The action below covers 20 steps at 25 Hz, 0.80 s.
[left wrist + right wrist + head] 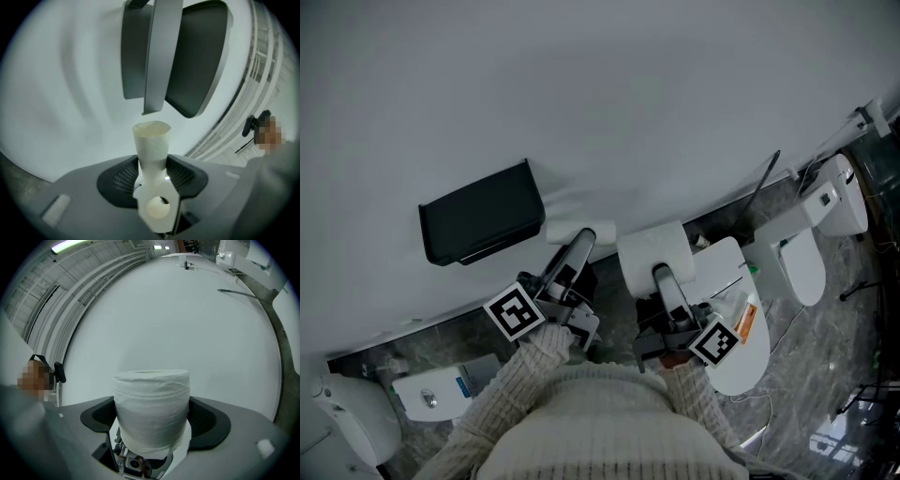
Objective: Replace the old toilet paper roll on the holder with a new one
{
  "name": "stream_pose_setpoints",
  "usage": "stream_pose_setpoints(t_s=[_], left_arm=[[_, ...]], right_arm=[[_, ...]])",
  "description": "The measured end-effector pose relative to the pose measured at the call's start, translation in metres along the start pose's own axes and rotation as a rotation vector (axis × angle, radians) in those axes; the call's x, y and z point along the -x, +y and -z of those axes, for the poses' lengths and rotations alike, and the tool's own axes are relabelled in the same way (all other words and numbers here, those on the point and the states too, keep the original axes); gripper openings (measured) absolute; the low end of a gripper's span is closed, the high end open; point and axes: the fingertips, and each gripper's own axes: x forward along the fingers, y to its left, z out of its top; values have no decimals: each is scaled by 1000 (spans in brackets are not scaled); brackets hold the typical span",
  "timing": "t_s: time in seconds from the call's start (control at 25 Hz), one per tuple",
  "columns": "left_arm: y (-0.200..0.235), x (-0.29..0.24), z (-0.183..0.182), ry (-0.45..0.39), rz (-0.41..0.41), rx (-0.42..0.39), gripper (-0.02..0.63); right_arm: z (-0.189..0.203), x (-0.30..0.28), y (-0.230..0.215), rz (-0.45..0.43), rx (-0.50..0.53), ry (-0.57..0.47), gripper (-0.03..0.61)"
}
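The black paper holder (483,216) hangs on the white wall, and I see no roll on it. My left gripper (579,242) is shut on an empty, pale cardboard tube (581,231), just right of the holder. In the left gripper view the tube (151,143) stands up between the dark pads (123,177), with the holder (180,56) close above it. My right gripper (662,274) is shut on a full white toilet paper roll (653,248), beside the left one. In the right gripper view this roll (151,408) fills the gap between the jaws and faces the bare wall.
Several white toilets stand along the wall: one under my right gripper (748,328), two further right (802,258) (846,192), and others at lower left (347,417). A thin dark rod (765,180) leans on the wall. The floor is grey stone.
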Motion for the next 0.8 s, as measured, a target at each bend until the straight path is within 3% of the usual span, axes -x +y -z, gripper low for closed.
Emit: stream_pose_setpoints(t_s=[0.56,0.8], left_arm=[[-7,36,12,-44,-62,1,173],[-3,68,-9,-95,-88,-9,173]], right_arm=[[2,-8,10,-48,-62,4,457],[34,-42,16,-98,-124,38,457]])
